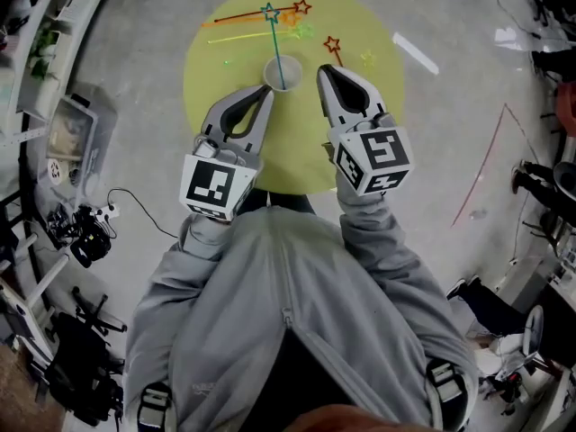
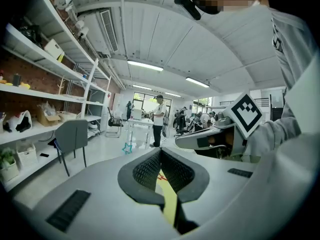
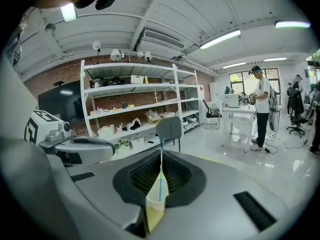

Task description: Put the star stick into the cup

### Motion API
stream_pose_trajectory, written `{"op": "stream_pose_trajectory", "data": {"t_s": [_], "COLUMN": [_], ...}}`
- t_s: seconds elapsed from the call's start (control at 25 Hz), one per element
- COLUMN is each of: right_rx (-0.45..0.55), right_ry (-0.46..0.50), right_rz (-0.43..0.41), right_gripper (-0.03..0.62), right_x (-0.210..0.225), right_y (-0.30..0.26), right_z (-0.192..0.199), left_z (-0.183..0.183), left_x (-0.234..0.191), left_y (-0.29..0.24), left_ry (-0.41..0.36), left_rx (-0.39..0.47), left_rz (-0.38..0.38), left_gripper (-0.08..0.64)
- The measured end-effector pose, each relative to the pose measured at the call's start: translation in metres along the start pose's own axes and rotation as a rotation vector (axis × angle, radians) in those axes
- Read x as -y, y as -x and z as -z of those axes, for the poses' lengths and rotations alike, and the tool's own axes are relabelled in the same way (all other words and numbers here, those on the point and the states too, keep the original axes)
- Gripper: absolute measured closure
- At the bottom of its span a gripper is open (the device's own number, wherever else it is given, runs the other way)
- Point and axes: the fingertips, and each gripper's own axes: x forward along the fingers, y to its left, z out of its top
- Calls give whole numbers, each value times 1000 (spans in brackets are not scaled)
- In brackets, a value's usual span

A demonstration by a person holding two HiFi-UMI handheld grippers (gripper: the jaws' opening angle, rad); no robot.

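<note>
1. The star stick (image 1: 274, 45) stands tilted in the cup (image 1: 266, 73). Its thin teal shaft leans away from the jaws, and the outlined teal star is at the top.
2. The cup is small, round and pale. It sits between the two sets of jaw tips, just ahead of the left ones and off to the inner side of the right ones, touching neither.
3. The left gripper (image 1: 268, 91) has its jaws pressed together at the tips with nothing in them. The ribbed black pads leave only a slit that shows yellow.
4. The right gripper (image 1: 322, 70) is likewise closed and empty. In its own view the cup (image 3: 155, 206) and the stick (image 3: 160, 179) show through the slit beyond the jaws.
5. Each gripper carries a cube with black-and-white square markers.
6. The loose star sticks (image 1: 243, 16) lie flat beyond the cup, past both jaw tips. They are red, orange, yellow and green.
7. The worktop (image 1: 216, 88) is a round, smooth yellow disc. Bare surface lies to either side of the jaws, and its edge curves close behind the grippers.
8. The glossy grey floor (image 1: 135, 106) surrounds it.
</note>
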Motion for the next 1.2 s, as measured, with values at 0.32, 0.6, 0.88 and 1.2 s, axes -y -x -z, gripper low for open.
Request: {"op": "stream_pose_trajectory", "data": {"t_s": [0.32,0.6,0.88,1.2], "right_rx": [136,236,292,290], "right_ry": [50,57,26,27], "right_rz": [38,30,44,43], "right_gripper": [559,560,560,560], "right_x": [-29,-59,-79,-83], "right_y": [75,123,145,147], "right_z": [-55,-82,-77,-64], "left_z": [-55,-87,-106,-88], "left_x": [32,55,63,79], "left_y": [40,69,89,87], "left_ry": [-25,-35,-57,-65], "left_rx": [68,132,176,143], "left_rz": [5,-14,-45,-36], "left_gripper": [544,543,544,543]}}
